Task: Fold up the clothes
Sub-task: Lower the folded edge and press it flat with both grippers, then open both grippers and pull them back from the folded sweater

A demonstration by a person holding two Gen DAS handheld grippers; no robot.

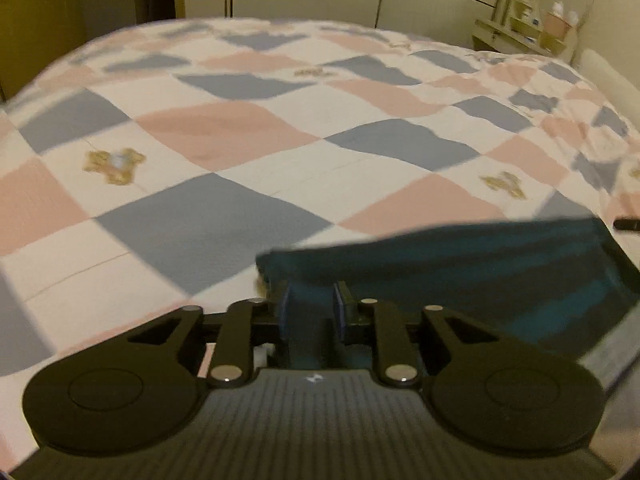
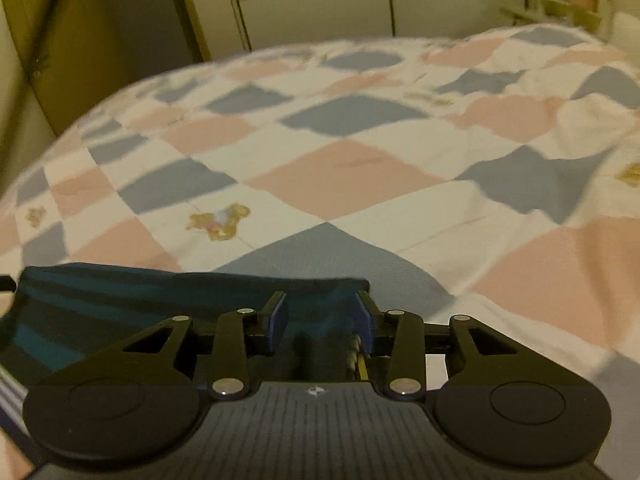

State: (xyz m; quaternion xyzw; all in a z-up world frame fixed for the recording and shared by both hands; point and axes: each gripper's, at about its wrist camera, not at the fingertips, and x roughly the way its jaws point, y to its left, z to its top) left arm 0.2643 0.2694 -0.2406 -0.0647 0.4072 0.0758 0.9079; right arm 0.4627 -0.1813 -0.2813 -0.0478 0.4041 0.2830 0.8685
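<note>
- The teal striped garment (image 1: 460, 264) is being pinched at one end by the left gripper (image 1: 310, 308), closed on the fabric.
- Its other end is being clamped by the right gripper (image 2: 320, 316).
- It's being held stretched over the near part of the checkered bedspread (image 1: 248, 128), with wardrobe doors (image 2: 312, 0) being seen way back.

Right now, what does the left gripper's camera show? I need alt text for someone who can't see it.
The left gripper pinches one corner of a dark teal striped garment, held stretched out to the right above a bed. Beneath lies a quilt checkered in pink, grey-blue and white, with pale cupboards behind.
</note>
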